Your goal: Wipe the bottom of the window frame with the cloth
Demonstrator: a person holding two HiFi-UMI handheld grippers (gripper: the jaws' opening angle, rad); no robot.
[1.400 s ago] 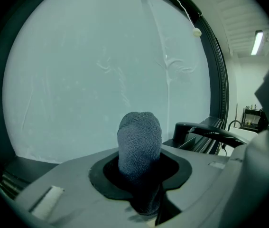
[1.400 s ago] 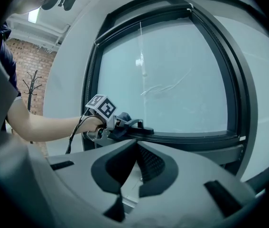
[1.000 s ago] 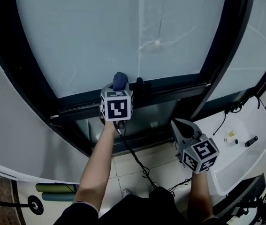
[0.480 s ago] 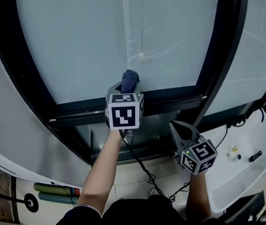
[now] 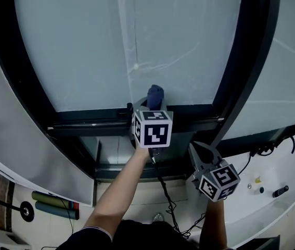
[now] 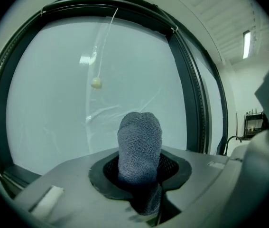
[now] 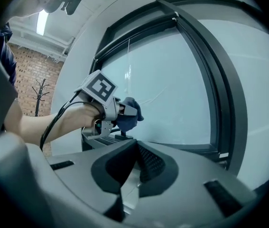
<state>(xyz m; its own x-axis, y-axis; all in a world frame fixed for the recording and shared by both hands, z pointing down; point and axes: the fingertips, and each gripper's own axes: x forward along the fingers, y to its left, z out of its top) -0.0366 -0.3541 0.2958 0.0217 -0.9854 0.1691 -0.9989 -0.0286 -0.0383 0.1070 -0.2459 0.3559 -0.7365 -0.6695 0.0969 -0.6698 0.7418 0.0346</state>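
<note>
My left gripper, clenching the cloth, has slid right along the bottom frame; right gripper idles closed, empty.

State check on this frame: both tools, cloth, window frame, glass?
left tool: shut on cloth, raised to the frame's bottom rail.
right tool: shut, empty, low and apart from the window.
cloth: bunched, sticking out past the jaws; contact with the rail unclear.
window frame: dark; clean or dirty can't be told.
glass: pale streaks and a small white blob.
</note>
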